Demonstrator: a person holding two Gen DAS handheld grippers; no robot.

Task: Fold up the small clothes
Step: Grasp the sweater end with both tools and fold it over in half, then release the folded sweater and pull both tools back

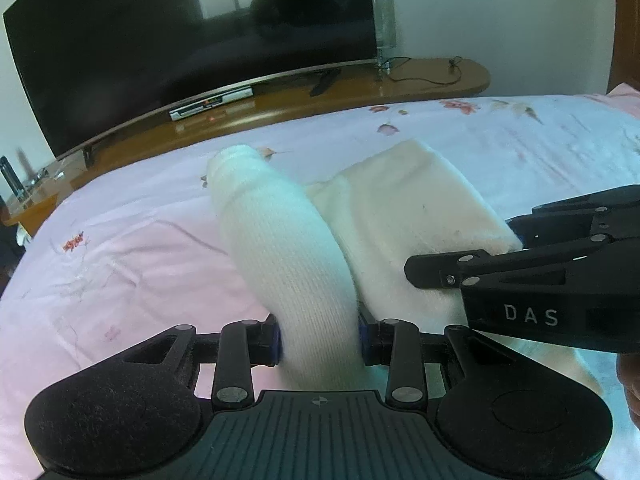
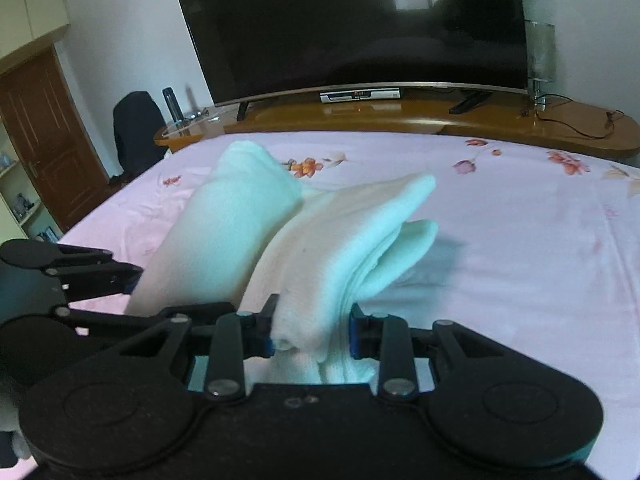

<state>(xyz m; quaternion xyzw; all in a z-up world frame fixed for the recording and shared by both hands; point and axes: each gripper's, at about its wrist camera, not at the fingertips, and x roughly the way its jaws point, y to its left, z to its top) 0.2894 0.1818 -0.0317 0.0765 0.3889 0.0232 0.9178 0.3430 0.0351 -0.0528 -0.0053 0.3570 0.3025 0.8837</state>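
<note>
A small white knitted garment is held up over the bed between both grippers. In the left wrist view its ribbed, tube-like part [image 1: 280, 232] runs away from my left gripper [image 1: 320, 338], which is shut on its near end. A flatter, folded cream part [image 1: 404, 208] lies beside it, and my right gripper [image 1: 464, 252] comes in from the right, clamped on that part's edge. In the right wrist view my right gripper [image 2: 312, 334] is shut on the bunched white cloth [image 2: 352, 236]. My left gripper [image 2: 180, 292] grips the other part [image 2: 224, 220] at the left.
The pale pink sheet with a flower print [image 1: 120, 240] [image 2: 520, 240] covers the bed under the garment. Beyond the bed stands a curved wooden console [image 2: 440, 116] with a large dark TV [image 2: 352, 24], a set-top box [image 2: 360, 95], a glass lamp [image 2: 540, 52] and a cable. A black chair [image 2: 136, 132] and a brown door [image 2: 44, 136] are at the left.
</note>
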